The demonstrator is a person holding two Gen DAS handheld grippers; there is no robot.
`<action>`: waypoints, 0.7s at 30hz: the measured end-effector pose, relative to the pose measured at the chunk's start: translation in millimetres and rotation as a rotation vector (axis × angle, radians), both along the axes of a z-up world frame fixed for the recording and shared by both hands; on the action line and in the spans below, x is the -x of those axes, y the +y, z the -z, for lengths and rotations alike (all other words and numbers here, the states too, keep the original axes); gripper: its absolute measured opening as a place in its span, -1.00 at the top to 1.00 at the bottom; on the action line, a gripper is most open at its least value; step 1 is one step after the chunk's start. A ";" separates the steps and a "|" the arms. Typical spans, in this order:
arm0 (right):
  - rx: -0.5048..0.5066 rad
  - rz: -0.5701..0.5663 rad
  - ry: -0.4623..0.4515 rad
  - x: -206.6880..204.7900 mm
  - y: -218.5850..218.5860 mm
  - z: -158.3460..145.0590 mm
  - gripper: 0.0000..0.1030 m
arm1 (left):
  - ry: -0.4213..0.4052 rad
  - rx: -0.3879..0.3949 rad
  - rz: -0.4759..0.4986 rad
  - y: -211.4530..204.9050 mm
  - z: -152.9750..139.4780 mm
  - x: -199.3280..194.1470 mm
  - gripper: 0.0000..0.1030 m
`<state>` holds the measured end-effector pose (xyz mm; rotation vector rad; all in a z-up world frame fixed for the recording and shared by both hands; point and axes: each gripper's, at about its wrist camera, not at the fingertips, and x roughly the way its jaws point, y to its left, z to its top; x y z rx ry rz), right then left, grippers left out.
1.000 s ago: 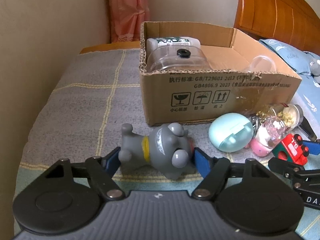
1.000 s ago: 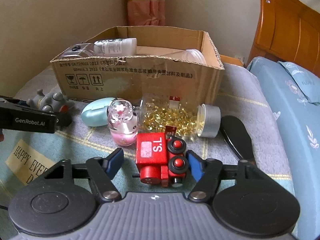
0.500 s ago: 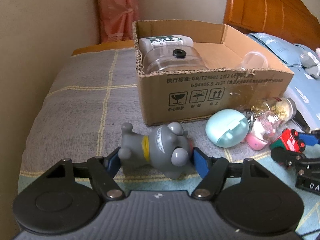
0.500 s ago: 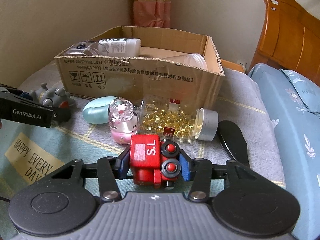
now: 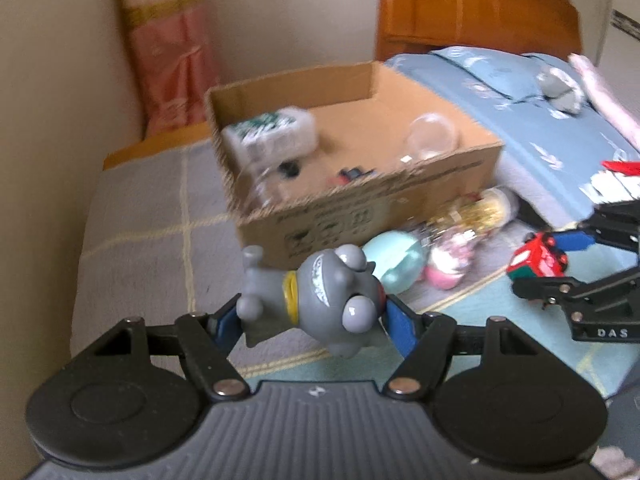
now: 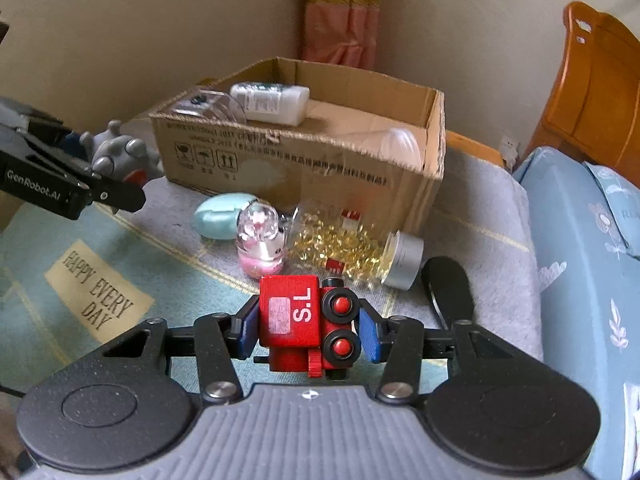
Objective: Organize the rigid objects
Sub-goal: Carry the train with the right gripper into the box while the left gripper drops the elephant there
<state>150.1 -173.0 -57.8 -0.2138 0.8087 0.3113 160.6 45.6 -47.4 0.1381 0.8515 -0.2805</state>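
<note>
Carrying both toys clear of the bedspread for boxing: left gripper [image 5: 310, 316] pinches grey figurine [image 5: 316, 300]; right gripper [image 6: 306, 330] pinches red train [image 6: 308, 320]; cardboard box [image 6: 320, 160] at 12 o'clock.

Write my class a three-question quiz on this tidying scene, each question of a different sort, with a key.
1. True or false: the right gripper is shut on the red toy train.
2. What does the left gripper hold? A) teal egg case B) grey toy figure C) capsule jar
3. Fill in: the white bottle lies inside the ____.

Key:
1. True.
2. B, the grey toy figure.
3. cardboard box.
</note>
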 end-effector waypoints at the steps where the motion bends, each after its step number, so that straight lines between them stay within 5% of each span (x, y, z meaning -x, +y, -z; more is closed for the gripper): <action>1: -0.001 -0.008 -0.004 0.7 -1.0 -4.8 -0.05 | -0.009 -0.003 0.014 -1.8 -5.0 0.7 -0.39; 12: -0.026 -0.067 -0.088 -20.0 -11.0 -65.3 -0.05 | -0.073 0.038 0.117 -22.9 -52.5 -19.2 -0.39; 21: -0.028 -0.066 -0.128 -83.8 -15.8 -96.1 -0.05 | -0.109 0.017 0.115 -33.7 -71.3 -71.6 -0.39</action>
